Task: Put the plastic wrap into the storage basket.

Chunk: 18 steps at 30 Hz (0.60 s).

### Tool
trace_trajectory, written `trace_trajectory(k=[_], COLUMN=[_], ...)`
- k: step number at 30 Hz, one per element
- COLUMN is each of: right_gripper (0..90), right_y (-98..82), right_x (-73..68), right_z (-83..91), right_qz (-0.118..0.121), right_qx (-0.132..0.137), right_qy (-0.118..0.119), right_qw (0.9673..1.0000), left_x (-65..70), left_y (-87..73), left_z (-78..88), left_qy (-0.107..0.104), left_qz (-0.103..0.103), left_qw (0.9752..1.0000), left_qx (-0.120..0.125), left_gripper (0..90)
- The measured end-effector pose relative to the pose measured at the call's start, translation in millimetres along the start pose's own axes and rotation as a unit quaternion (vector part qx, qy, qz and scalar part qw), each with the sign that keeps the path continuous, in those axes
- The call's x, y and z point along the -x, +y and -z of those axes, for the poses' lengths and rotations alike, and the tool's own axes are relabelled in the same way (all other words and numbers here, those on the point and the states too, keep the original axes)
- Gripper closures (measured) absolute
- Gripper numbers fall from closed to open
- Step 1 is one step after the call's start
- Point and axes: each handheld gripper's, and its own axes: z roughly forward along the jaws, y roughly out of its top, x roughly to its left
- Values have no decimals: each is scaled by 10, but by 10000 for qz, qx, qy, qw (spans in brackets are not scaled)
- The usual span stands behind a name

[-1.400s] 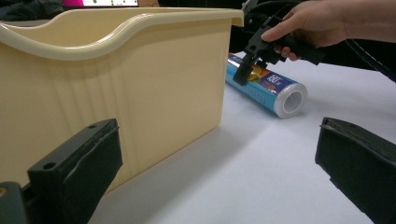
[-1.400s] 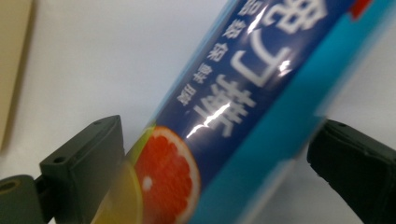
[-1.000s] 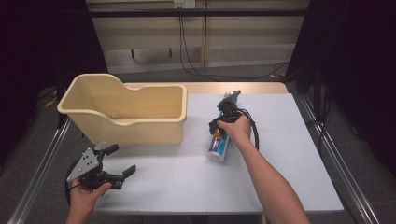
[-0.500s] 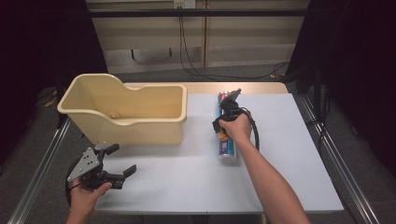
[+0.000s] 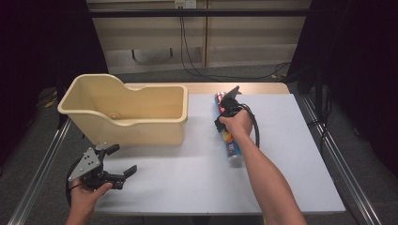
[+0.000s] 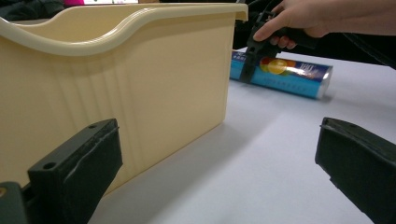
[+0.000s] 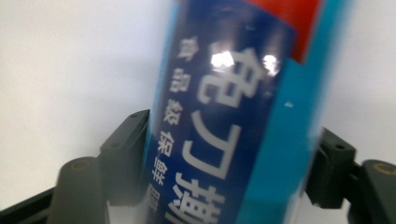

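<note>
Step in hand, by the look of it: taking hold of the long glossy blue tube (image 5: 233,152) with white lettering and a red band, lying flat on the white tabletop (image 5: 291,154) just right of the cream plastic bin (image 5: 141,89), near its wall but apart from it.

To do it well:
- Keep squeezing evenly across the round body, not across an end. A glossy cylinder probably slips or rolls out of a skewed pinch.
- Hold the jaws square to the long axis, low enough to catch the widest part.
- Lift only once both pads bite. Gripped towards the far end as here, expect the near end to sag, so raise slowly and level.
- Clear the bin's rim before carrying across, if that is the aim.

Right gripper (image 5: 224,112): pointing down over the far half of the tube, jaws just closing with the tube between them. In the right gripper view, both black pads (image 7: 123,154) sit against its sides (image 7: 224,116), so likely clenched on it, though perhaps not yet firmly. Right hand (image 5: 237,124) wrapped over the handle, forearm stretched forward along the tube.

Left gripper (image 5: 124,159): resting low at the near left corner in the left hand (image 5: 87,192), jaws spread wide and released, nothing between them, aimed past the bin wall (image 6: 140,93) towards the tube (image 6: 289,74).
</note>
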Motion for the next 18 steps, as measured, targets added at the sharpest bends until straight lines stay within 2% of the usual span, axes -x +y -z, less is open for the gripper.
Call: trace_trajectory(k=[2,9,12,18], right_gripper=[320,322,322,322], right_y=[-22,-29,-41,-48], right_x=[42,116,118,156], right_z=[71,358,401,527], right_qz=[169,638,734,792], right_qx=[69,-73,-99,25], right_qy=[114,-12,-33,117], right_qw=[9998,9979,9972,9968], left_x=[0,19,23,29], left_y=[-3,21,25,23], left_z=[-9,-12,-12,-14], left_qy=[-2,25,21,7], left_qz=[29,21,-2,16], left_qw=[10000,10000,10000,10000], left_qx=[-8,69,33,39], left_gripper=[4,5,6,6])
